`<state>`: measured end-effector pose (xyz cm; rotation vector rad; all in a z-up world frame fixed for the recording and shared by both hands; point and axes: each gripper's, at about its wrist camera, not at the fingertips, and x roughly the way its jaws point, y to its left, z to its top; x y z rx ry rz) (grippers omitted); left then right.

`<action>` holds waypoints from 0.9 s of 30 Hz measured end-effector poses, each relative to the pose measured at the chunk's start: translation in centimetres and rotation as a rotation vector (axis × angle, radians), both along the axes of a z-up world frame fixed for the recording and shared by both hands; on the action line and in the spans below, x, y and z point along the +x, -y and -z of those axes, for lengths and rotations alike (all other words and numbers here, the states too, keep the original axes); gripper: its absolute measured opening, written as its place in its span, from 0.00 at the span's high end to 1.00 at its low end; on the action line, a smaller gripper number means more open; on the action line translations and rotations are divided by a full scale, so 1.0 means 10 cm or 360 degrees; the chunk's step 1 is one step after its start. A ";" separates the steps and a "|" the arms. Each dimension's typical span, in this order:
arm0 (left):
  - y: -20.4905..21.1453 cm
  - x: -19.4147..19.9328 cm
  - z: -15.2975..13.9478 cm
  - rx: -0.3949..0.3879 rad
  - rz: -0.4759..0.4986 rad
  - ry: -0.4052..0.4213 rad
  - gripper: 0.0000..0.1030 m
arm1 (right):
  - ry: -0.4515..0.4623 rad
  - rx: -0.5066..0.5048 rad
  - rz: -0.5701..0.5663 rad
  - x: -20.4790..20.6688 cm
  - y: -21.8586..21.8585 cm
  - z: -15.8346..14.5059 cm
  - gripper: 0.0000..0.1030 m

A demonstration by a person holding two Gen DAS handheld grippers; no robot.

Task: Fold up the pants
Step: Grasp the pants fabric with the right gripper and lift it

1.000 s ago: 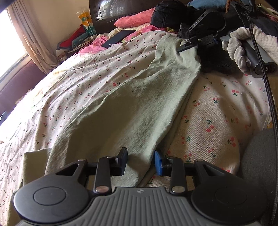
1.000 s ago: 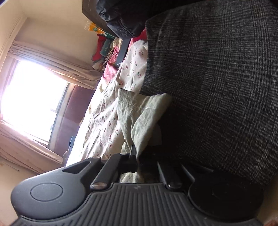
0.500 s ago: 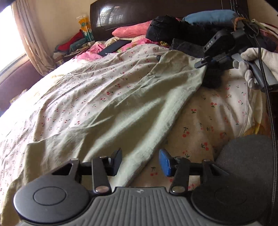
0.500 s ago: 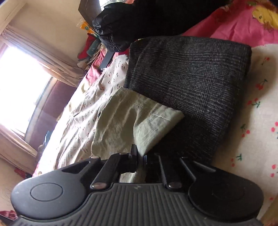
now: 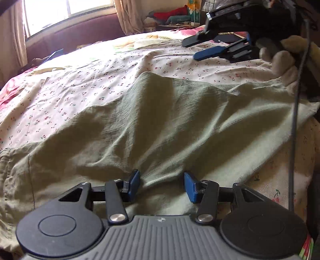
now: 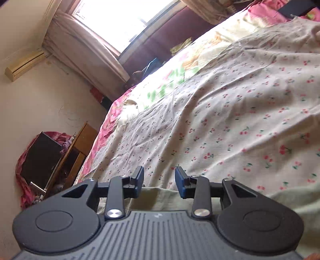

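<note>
Pale green pants (image 5: 160, 124) lie spread and wrinkled across the cherry-print bed sheet (image 5: 96, 80). My left gripper (image 5: 162, 184) sits low over their near edge. It is open, and a raised fold of cloth lies between the blue pads (image 5: 134, 183) without being pinched. My right gripper (image 5: 195, 49) hovers above the sheet beyond the pants, in a gloved hand (image 5: 284, 58). In the right wrist view the right gripper (image 6: 159, 180) has its jaws opening with nothing between them. Only a strip of the pants (image 6: 158, 193) shows under it.
A black cable (image 5: 294, 140) hangs down the right of the left wrist view. A bright window (image 6: 124, 18) with curtains and a maroon bench lie beyond the bed. A wooden cabinet (image 6: 74, 156) with a dark box and pink cloth stands beside the bed.
The right gripper let go of the pants corner it was pinching by the dark checked cushion, opened, and swung towards the window. The left gripper opened wider and shifted along the pants.
</note>
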<state>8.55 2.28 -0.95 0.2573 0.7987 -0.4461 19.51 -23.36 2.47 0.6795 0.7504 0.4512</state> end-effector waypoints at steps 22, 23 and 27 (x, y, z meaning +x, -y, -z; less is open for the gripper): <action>-0.04 0.05 0.12 -0.0075 -0.0031 0.0079 0.36 | -0.0196 -0.0020 -0.0844 0.25 -0.98 0.19 0.64; -0.04 0.05 0.12 -0.0079 -0.0032 0.0078 0.36 | -0.0218 -0.0006 -0.0859 0.29 -1.02 0.22 0.63; -0.06 0.07 0.13 -0.0091 -0.0030 0.0079 0.35 | -0.0324 0.0022 -0.0762 0.52 -1.06 0.40 0.63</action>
